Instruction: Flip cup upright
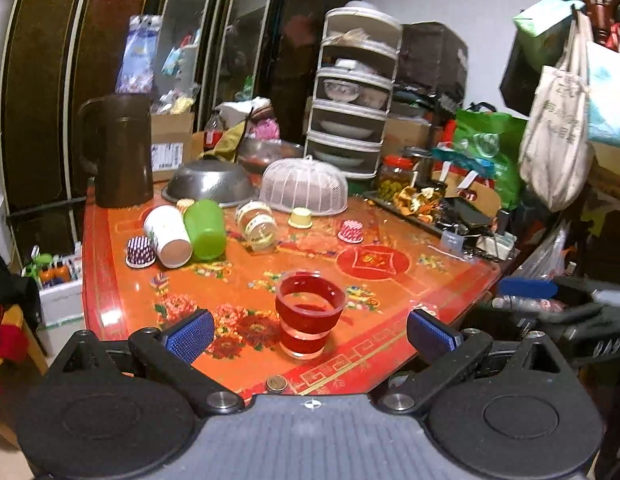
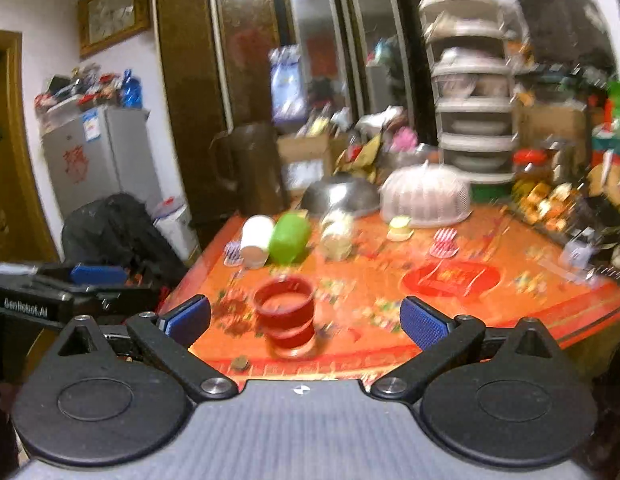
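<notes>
Both the left gripper (image 1: 307, 334) and right gripper (image 2: 305, 320) gape, the left's body reading "GenRobot.AI".

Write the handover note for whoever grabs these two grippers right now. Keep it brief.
Left gripper: open, empty, facing the red cup from the table's near edge.
Right gripper: open, empty, also aimed at that cup; its view is motion-blurred.
Red cup: upright near the front edge of the table, mouth up. That one looks done.
Still on their sides toward the back left: white cup and green cup, side by side, and the patterned clear cup to their right.
Left to do: probably stand those three up.
</notes>
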Demonstrator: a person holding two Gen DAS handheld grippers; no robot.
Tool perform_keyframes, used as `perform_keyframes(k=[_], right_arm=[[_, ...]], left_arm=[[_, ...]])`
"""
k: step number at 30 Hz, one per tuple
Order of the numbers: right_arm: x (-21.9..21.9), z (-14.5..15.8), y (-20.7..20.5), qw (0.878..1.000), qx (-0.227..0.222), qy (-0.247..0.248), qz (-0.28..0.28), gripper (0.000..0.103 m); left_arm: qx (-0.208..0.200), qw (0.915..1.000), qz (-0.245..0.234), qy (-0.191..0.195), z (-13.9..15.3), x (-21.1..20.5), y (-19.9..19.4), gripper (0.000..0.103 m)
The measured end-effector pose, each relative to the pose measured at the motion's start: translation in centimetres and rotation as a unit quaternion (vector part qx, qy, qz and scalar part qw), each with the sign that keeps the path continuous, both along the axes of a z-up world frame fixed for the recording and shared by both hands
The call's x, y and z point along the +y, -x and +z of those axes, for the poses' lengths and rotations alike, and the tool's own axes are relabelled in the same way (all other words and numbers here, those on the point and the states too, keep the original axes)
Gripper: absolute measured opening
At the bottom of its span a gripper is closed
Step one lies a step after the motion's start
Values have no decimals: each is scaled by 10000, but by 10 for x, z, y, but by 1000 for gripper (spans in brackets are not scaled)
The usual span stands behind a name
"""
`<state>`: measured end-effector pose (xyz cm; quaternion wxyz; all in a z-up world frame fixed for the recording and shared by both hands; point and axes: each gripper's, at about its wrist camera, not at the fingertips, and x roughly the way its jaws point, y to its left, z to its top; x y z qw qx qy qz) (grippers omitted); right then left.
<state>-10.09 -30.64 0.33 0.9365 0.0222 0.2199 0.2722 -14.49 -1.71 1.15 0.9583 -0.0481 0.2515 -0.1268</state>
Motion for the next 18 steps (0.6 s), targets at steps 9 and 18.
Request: perform_keyframes(k=[9,18], right_arm=[[12,-26,-19,9996,256,49,50,102],[9,-21,-14,9997,222,30,89,102]], left_arm=[[256,9994,223,-10,-17,5,-17,103],[268,9993,228,-146,-18,2,-18,103]])
